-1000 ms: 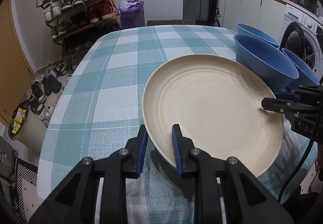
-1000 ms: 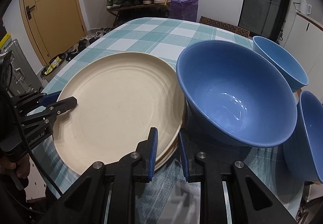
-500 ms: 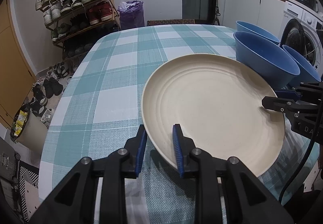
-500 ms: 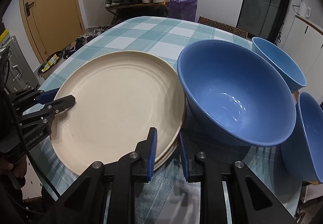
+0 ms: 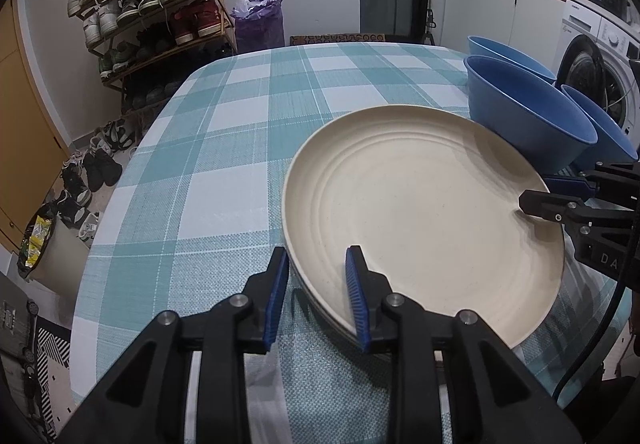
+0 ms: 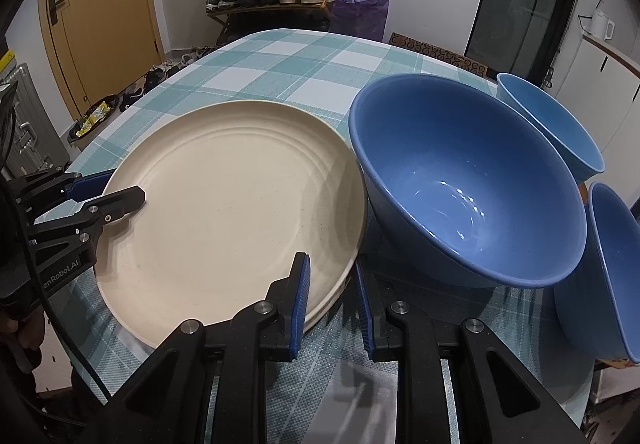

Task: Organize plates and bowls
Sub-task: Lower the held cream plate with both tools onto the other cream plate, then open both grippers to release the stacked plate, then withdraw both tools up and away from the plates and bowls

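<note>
— Where's the plate?

— The round cream ribbed plate [image 5: 424,212] lies stacked on the teal-checked cloth surface [image 5: 224,148]. My left gripper [image 5: 318,298] straddles its near rim, jaws opening, pads off it.

— The right?

— My right gripper [image 6: 330,294] clamps the opposite rim; the large blue bowl [image 6: 464,184] sits just beside those jaws.

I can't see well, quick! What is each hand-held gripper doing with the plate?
Left hand-held gripper: jaws opening, plate rim between them, no longer pinched.
Right hand-held gripper: shut on the plate's rim.
</note>
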A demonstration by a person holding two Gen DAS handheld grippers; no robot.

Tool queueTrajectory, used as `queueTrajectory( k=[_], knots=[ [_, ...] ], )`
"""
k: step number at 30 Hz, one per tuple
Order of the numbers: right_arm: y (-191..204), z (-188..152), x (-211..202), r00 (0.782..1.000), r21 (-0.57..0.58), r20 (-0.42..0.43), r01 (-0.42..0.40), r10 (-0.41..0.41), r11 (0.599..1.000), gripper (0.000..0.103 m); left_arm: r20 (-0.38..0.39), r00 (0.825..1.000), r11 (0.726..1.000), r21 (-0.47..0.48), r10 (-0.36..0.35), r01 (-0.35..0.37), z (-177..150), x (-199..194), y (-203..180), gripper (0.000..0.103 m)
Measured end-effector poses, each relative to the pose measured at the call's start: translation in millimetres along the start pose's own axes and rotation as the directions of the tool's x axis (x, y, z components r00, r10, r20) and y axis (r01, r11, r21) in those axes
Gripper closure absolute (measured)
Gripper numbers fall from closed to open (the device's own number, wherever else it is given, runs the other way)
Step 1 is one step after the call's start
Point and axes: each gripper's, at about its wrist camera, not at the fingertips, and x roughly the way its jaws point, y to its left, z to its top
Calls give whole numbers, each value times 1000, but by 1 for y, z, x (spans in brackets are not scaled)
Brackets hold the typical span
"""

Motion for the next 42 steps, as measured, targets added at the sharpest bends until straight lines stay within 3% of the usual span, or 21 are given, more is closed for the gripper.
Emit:
queueTrajectory(
  k=[12,17,20,25,31,39,42],
  knots=[
    [-4,-1,-1,1000,5,-3,-19,19,1000,77,-28,999,999,-33,-43,42,0,4,6,71],
    [-2,0,-6,999,-11,2,-54,54,998,56,-44,997,997,-51,-57,54,0,4,8,58],
    [1,1,-13,998,-15,15,-57,57,998,51,-48,997,997,-62,-54,51,1,2,10,54],
    [3,4,-20,997,-17,22,-76,76,997,32,-38,996,994,-86,-77,74,4,-6,13,51],
    [6,6,-33,994,-26,67,-80,82,996,20,-18,996,991,-110,-85,82,6,-13,18,45],
    [3,8,-45,988,-9,105,-112,112,994,13,45,993,986,-116,-113,118,10,-31,16,5],
    [3,7,-51,985,-17,115,-130,131,991,7,68,990,984,-124,-123,131,12,-37,17,1]
  ],
)
